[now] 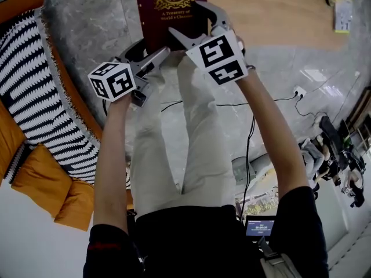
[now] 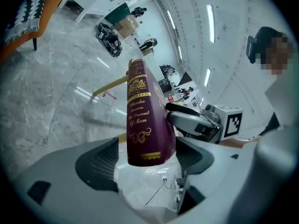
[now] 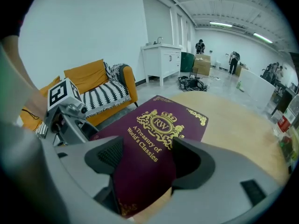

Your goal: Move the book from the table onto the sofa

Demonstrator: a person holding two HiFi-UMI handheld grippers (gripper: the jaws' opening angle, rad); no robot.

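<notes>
Book (image 1: 168, 10) clamped in right gripper (image 1: 185, 17), sofa (image 1: 29, 86) to its left.
Left gripper's (image 2: 145, 160) jaws stand wide, loosely straddling the spine.

The book (image 1: 170, 10) is a maroon hardback with gold print: a crowned RW crest and "A Treasury of World's Classics" on the cover, a Darwin title on the spine. Its near lower corner is clamped between the jaws of the right gripper (image 1: 184, 17), cover tilted up toward the person. Its spine end stands between the spread jaws of the left gripper (image 1: 153, 54), with a gap on each side. The book seems lifted clear of the pale wooden table (image 1: 272, 10) beyond the right gripper. The orange sofa (image 1: 35, 97), draped with a black-and-white striped throw, lies out to the left of the left gripper.
</notes>
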